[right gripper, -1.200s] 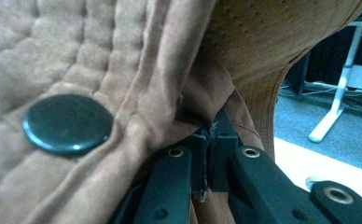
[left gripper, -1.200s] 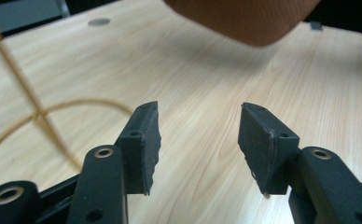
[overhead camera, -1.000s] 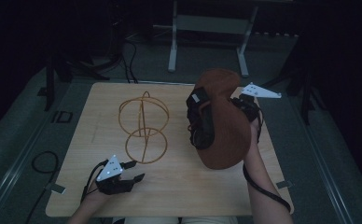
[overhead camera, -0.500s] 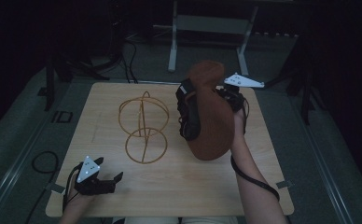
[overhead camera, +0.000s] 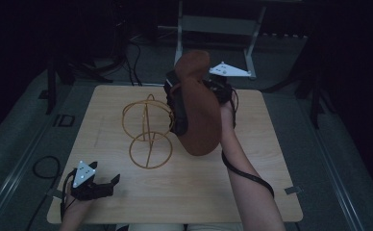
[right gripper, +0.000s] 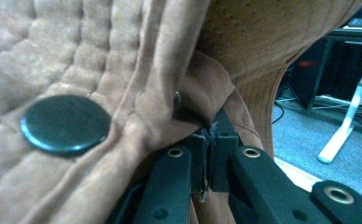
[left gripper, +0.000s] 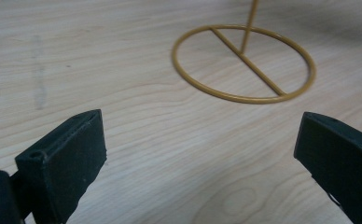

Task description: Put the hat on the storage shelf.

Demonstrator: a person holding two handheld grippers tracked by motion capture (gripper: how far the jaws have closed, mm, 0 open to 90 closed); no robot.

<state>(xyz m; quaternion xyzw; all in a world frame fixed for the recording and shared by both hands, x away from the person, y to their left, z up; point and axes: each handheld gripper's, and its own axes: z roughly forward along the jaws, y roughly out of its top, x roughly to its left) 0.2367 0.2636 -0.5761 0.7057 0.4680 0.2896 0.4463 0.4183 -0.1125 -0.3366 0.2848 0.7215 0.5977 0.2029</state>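
Both tongs are built of matt black plastic. The left tongs (overhead camera: 108, 185) are topped by a grey three-cornered plate with small pale dots; blocky, square-ended jaws are seen in the left gripper view. A like plate is carried by the right tongs (right gripper: 209, 158), where brass-ringed screw holes are set. A black cable is wound round the bare right forearm.

Both arms out over the table, one low, one raised

The left gripper (overhead camera: 108, 185) sits low near the front edge, its jaws just opened wide with nothing between them; the right gripper (right gripper: 208, 154) is held high on an outstretched forearm, jaws pinched tight on brown cloth (right gripper: 123, 51)
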